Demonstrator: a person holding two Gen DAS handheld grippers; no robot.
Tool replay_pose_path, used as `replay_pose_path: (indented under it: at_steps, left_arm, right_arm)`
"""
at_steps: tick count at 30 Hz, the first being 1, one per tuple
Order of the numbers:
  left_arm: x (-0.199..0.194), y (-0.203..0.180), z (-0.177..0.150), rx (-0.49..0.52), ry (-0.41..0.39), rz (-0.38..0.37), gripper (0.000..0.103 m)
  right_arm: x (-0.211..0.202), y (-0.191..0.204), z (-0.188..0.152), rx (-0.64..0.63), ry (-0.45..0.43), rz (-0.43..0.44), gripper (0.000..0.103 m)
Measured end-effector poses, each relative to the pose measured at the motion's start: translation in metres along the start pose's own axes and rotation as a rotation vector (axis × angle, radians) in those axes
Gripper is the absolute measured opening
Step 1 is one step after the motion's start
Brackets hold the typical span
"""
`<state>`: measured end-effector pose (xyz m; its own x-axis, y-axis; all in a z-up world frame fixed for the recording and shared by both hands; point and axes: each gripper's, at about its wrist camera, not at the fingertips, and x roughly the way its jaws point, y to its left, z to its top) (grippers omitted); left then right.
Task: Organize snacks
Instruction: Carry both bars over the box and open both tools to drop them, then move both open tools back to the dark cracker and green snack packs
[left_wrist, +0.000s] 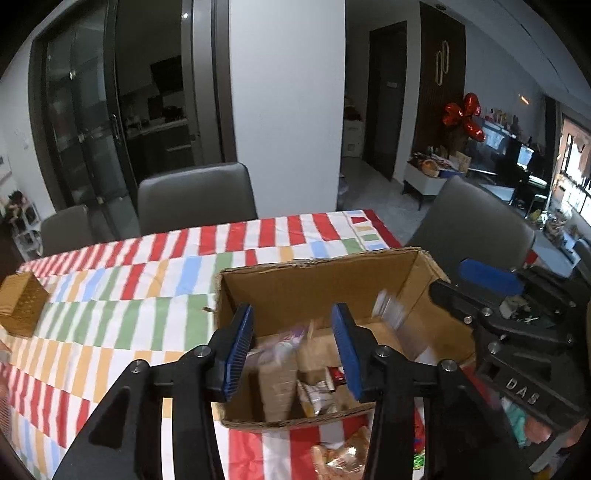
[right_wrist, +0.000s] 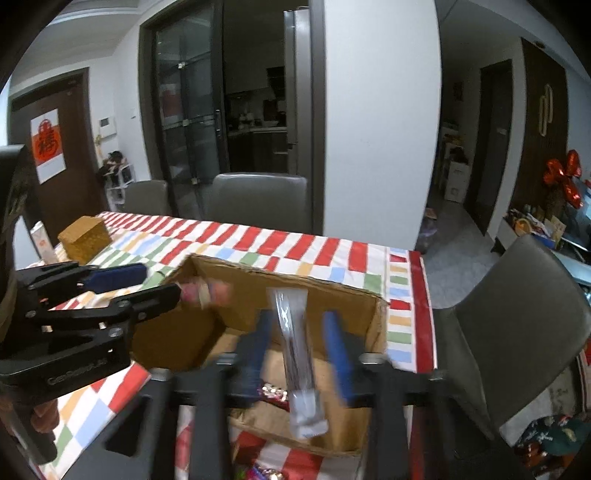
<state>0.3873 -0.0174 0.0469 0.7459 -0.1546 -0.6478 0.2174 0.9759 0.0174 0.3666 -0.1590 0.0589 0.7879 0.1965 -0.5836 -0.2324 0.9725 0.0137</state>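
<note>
Blue-padded, the left gripper (left_wrist: 293, 347) is hanging spread and empty over the snacks (left_wrist: 295, 373) in the cardboard box (left_wrist: 317, 280), while rightward a clear packet (right_wrist: 295, 354) is dropping upright between the right gripper's (right_wrist: 301, 350) parted fingers.

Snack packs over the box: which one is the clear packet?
The long transparent packet between the right gripper jaws, blurred above the cardboard box. The pink pack by the left gripper is opaque.
</note>
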Motion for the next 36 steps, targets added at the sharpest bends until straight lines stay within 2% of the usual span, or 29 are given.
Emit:
replay_pose_path:
  at_steps: [4, 21, 27, 36]
  left_arm:
    - [-0.014, -0.003, -0.009, 0.008, -0.016, 0.012, 0.046]
    - [-0.103, -0.025, -0.061, 0.046, -0.106, -0.039, 0.058]
    - [-0.122, -0.036, -0.083, 0.059, -0.103, -0.069, 0.062]
    - [-0.139, -0.054, -0.128, 0.104, -0.067, -0.072, 0.068]
  right_arm:
    - [-0.009, 0.0, -0.007, 0.009, -0.009, -0.013, 0.044]
    - [-0.106, 0.018, -0.052, -0.029, -0.119, -0.024, 0.062]
    - [-0.134, 0.023, -0.071, -0.04, -0.138, -0.04, 0.07]
    - [-0.158, 0.027, -0.105, -0.049, -0.12, -0.06, 0.079]
